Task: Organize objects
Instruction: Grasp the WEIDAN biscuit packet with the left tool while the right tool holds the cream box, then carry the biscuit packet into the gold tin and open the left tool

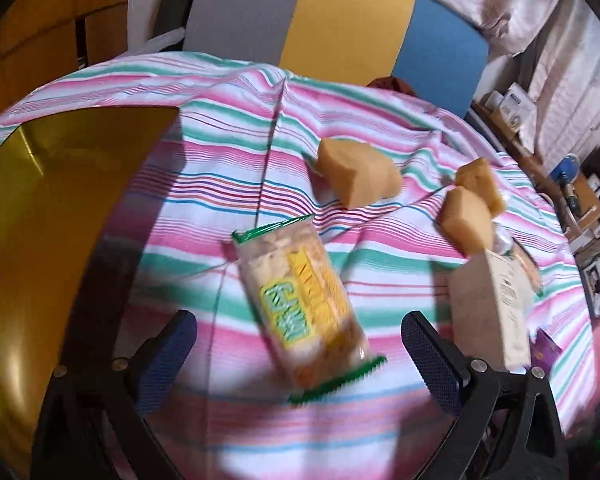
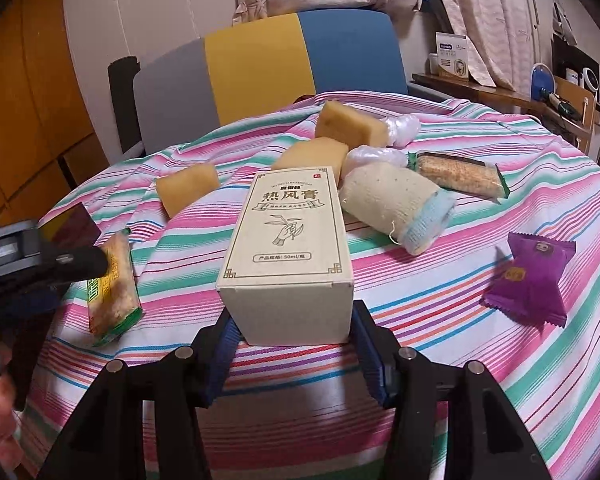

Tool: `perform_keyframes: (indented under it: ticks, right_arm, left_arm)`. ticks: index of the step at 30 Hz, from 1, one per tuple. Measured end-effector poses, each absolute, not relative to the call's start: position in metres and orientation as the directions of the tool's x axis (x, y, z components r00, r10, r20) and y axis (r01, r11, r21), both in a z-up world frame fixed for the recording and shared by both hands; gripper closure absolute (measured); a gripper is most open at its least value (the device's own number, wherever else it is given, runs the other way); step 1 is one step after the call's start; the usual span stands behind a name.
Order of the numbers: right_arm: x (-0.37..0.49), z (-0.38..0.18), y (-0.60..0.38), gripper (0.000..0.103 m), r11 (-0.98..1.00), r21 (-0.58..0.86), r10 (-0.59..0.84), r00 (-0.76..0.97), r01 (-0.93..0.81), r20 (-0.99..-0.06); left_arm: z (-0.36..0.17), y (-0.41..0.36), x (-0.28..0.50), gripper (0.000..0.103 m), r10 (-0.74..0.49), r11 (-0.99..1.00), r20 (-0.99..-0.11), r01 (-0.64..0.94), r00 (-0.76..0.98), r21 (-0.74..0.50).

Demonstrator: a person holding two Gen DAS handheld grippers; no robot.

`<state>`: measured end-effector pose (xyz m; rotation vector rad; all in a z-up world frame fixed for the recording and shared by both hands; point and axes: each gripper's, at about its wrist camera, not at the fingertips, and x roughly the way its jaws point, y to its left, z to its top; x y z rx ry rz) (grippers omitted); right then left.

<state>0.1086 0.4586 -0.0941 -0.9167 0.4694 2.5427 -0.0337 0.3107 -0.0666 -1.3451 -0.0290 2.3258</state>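
Note:
A green-edged cracker packet lies on the striped tablecloth. My left gripper hangs over it, open, with one blue pad on each side of the packet and clear of it. My right gripper is shut on the near end of a cream carton printed with Chinese characters. The same carton shows at the right of the left wrist view. The cracker packet lies left of the carton, under the left gripper's black body.
Three yellow sponges, a rolled cloth, a second cracker packet and a purple packet lie around. A glossy golden surface fills the left. A grey, yellow and blue chair back stands behind.

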Motion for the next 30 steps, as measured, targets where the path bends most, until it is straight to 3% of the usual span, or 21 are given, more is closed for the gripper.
perform_keyframes:
  ticks: [4,11,19,22,30]
  right_arm:
    - [0.111,-0.095,0.460,0.048,-0.862,0.193,0.242,-0.716,-0.468,-0.655]
    - [0.112,-0.095,0.462,0.048,-0.859,0.213,0.234,-0.726,-0.466,-0.647]
    - [0.123,-0.086,0.465,0.047,-0.840,0.263,0.229,-0.750,-0.474,-0.621]
    - [0.124,-0.073,0.457,0.039,-0.837,0.240,0.271,-0.754,-0.491,-0.598]
    - [0.087,-0.068,0.464,0.037,-0.824,0.169,0.300,-0.669,-0.541,-0.680]
  left_arm:
    - [-0.082,0.323,-0.038,0.034,0.363,-0.896,-0.830,-0.402,-0.424,-0.186]
    - [-0.087,0.305,-0.021,0.055,0.417,-0.855,-0.742,-0.503,-0.525,-0.125]
    - [-0.089,0.285,-0.016,0.055,0.486,-0.829,-0.706,-0.528,-0.515,-0.185]
    - [-0.090,0.282,-0.012,0.056,0.492,-0.826,-0.700,-0.531,-0.518,-0.187]
    - [-0.091,0.276,-0.009,0.056,0.512,-0.817,-0.688,-0.539,-0.514,-0.205]
